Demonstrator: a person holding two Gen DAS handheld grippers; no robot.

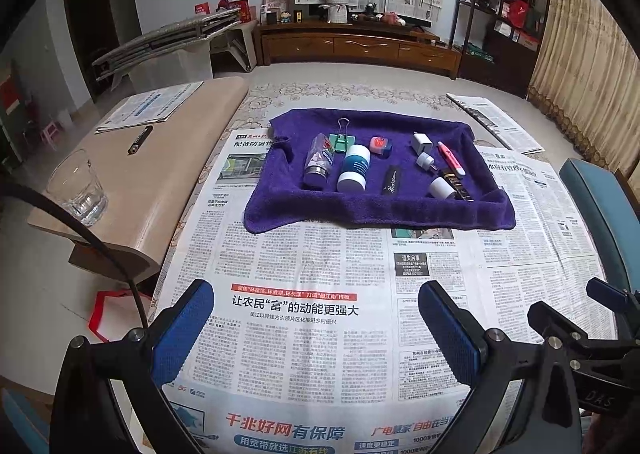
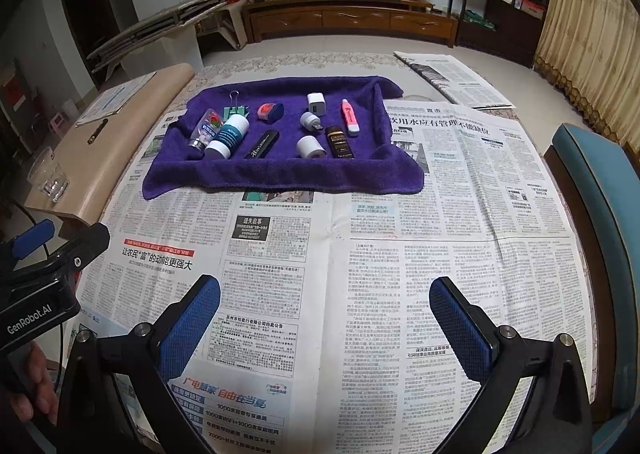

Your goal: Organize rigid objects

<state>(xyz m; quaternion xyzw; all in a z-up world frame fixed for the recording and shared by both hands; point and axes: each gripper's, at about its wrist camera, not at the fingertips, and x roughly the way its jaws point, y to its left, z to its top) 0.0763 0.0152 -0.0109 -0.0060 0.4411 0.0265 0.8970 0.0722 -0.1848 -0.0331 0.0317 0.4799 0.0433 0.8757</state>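
A purple towel (image 1: 360, 210) (image 2: 280, 178) lies on the newspaper-covered table. On it are several small objects: a clear bottle (image 1: 319, 162) (image 2: 206, 128), a white and blue jar (image 1: 354, 168) (image 2: 228, 136), a green binder clip (image 1: 344, 140), a black tube (image 1: 392, 179) (image 2: 262, 144), a white charger (image 1: 422, 142) (image 2: 316, 103), a pink marker (image 1: 450, 159) (image 2: 350, 116) and a white roll (image 1: 441, 188) (image 2: 310, 146). My left gripper (image 1: 316, 328) is open and empty, well short of the towel. My right gripper (image 2: 324, 318) is open and empty too.
A side table on the left holds a glass (image 1: 78, 188) (image 2: 48, 174), a pen (image 1: 140, 139) and a paper. A blue chair (image 2: 600, 222) stands at the right. Loose newspapers (image 2: 448, 78) lie at the far right. The right gripper's body shows in the left wrist view (image 1: 580, 334).
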